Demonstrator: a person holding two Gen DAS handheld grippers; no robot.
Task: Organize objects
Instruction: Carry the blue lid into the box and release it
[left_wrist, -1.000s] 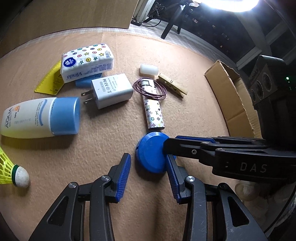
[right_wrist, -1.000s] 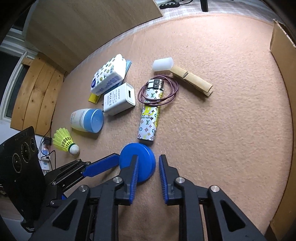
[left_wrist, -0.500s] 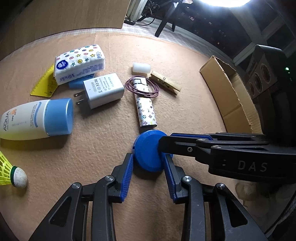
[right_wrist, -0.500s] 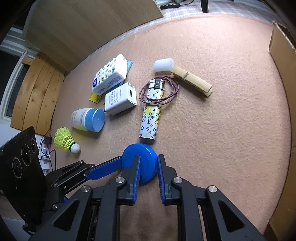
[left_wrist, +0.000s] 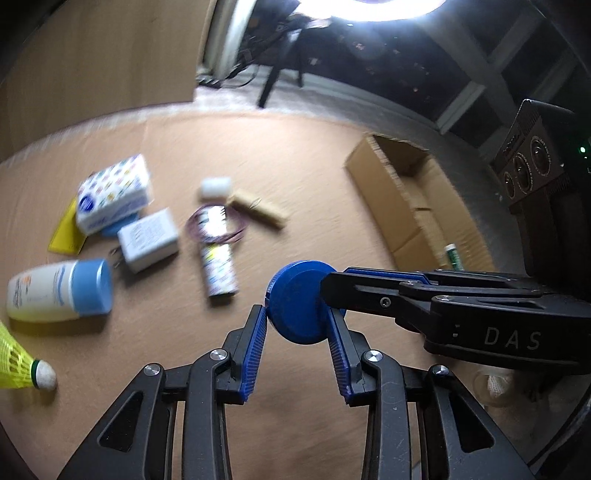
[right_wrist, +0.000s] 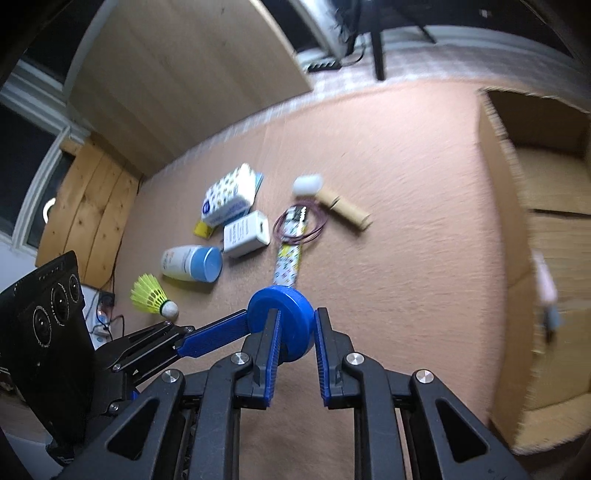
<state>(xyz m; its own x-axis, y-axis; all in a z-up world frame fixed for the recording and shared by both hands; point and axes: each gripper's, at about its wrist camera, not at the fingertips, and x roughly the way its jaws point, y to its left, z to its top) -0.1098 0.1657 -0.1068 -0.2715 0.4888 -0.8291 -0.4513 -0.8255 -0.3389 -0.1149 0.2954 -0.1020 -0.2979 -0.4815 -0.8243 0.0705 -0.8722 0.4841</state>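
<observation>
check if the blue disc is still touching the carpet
Apart. The right wrist view shows the blue disc clamped in both tools, lifted clear of the carpet.

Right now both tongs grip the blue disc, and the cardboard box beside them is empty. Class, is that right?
Not quite: both tongs do grip the blue disc, but the cardboard box is not empty. The left wrist view shows a small green-and-white item inside.
</observation>
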